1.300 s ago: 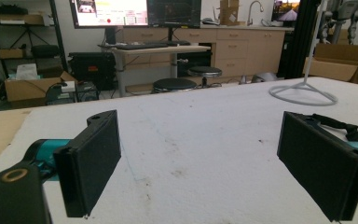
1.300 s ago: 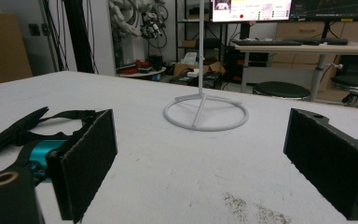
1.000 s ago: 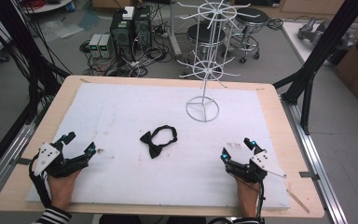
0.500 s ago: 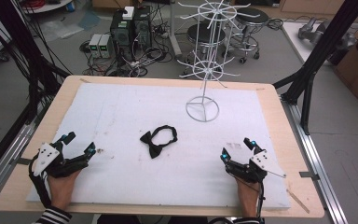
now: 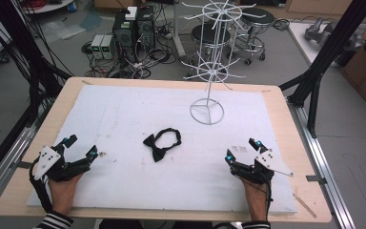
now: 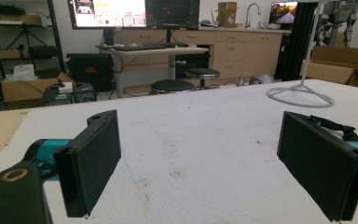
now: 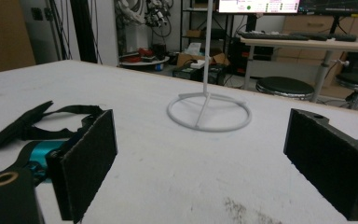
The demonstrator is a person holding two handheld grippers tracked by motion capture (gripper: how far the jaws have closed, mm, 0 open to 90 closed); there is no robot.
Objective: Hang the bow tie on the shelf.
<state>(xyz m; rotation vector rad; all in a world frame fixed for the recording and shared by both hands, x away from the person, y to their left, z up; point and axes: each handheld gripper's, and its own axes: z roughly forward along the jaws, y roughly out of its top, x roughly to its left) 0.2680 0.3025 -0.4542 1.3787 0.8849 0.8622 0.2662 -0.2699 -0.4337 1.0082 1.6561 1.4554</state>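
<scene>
Both the left gripper (image 5: 80, 147) and right gripper (image 5: 240, 150) sit on the white foam mat (image 5: 124, 114) with jaws spread wide, small black fabric bow tie (image 5: 161, 143) between them, white wire rack stand (image 5: 208, 71) further back.

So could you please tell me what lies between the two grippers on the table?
The black bow tie lies between the left gripper and right gripper, per the high view.

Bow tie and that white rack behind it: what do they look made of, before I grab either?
The bow tie looks like soft black fabric, matte: its strap curls in a limp loop and the wings lie flat. The rack looks like thin metal wire with a smooth white coating, judging by its slim ring base, thin upright and spoke-like arms; painted or plastic-coated, I cannot tell.
</scene>
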